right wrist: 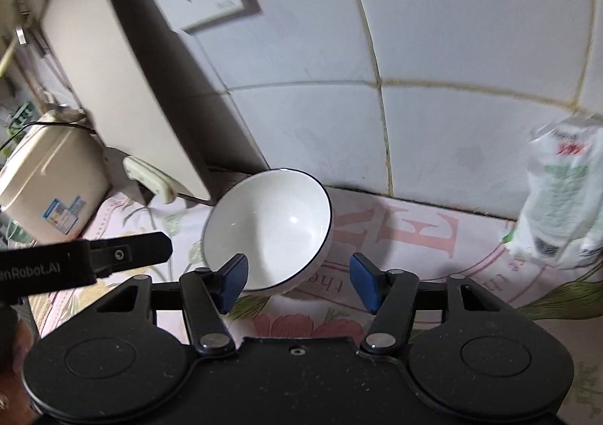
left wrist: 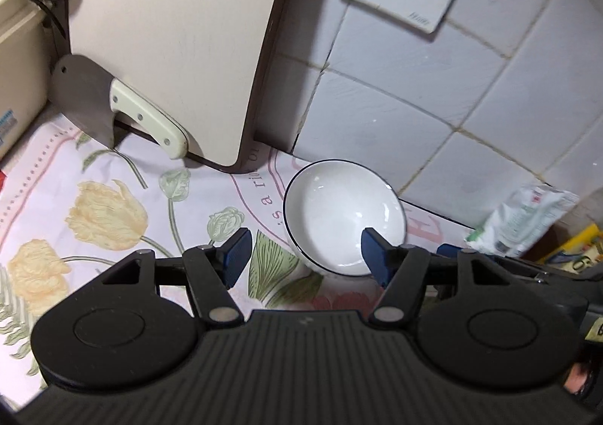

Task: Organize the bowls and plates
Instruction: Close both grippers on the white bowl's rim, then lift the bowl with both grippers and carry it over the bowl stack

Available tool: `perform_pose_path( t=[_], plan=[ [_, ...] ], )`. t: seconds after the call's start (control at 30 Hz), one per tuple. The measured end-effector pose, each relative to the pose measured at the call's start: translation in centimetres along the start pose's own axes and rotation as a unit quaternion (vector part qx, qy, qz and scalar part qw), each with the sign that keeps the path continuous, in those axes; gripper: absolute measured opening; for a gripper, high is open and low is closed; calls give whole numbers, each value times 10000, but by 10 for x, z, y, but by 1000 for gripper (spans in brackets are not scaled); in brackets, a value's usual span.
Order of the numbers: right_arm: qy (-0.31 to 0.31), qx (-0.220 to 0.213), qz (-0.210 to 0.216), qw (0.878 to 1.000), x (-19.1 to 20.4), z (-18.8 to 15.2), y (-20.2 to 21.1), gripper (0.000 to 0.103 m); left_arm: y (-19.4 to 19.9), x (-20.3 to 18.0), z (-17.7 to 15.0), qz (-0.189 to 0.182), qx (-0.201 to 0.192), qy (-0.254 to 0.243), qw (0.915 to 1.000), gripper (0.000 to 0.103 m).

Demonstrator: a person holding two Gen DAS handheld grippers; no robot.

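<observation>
Behind bowl (left wrist: 339, 214): cleaver (left wrist: 84, 97) clear left-cam only; right shows bag (right wrist: 561, 199).

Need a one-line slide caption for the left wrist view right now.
Left gripper open above a floral cloth, nearing an empty dark-rimmed white bowl by the tiled wall.

Glossy glazed bowl (left wrist: 339, 214), printed cloth (left wrist: 113, 199), smooth wall tiles (left wrist: 414, 116)

Both wrist cameras look steeply down along their fingers, close above the desk (left wrist: 124, 176) — sharing the white bowl (left wrist: 339, 214) and tiled wall (left wrist: 395, 101).
</observation>
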State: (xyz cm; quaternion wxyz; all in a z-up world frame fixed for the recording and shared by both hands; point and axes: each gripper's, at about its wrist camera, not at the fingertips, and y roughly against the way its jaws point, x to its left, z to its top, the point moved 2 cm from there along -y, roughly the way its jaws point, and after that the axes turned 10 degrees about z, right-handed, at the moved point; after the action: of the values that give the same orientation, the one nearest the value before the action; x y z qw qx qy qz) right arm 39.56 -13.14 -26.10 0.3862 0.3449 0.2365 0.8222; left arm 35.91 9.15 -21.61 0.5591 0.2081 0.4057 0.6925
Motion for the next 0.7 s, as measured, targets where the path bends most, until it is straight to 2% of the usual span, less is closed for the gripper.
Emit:
perform_pose_path(
  t=[0.3, 0.4, 0.43, 0.47, 0.5, 0.57, 0.6, 0.7],
  plan=[
    [-679, 158, -48, 9976, -21, 8, -38, 45, -52, -6, -1, 99, 364, 218, 9991, 58],
    [-665, 214, -160, 9974, -21, 9, -46, 40, -61, -9, -1, 163, 486, 184, 9985, 47],
    [-713, 250, -209, 9969, -22, 9, -48, 37, -63, -9, -1, 167, 539, 196, 9982, 39],
    [-786, 281, -222, 9963, -23, 9, -50, 33, -65, -9, -2, 189, 591, 261, 9977, 22],
    [-846, 284, -183, 9958, -24, 9, -51, 29, -65, -8, -2, 171, 647, 325, 9972, 16],
    [-894, 264, -183, 9955, -25, 9, -52, 26, -65, -6, -3, 110, 649, 399, 9970, 15],
    [-898, 266, -227, 9953, -25, 8, -54, 21, -65, -7, -2, 107, 650, 405, 9970, 15],
    [-987, 280, -330, 9942, -25, 8, -54, 19, -64, -6, -2, 141, 700, 364, 9968, 14]
  ],
)
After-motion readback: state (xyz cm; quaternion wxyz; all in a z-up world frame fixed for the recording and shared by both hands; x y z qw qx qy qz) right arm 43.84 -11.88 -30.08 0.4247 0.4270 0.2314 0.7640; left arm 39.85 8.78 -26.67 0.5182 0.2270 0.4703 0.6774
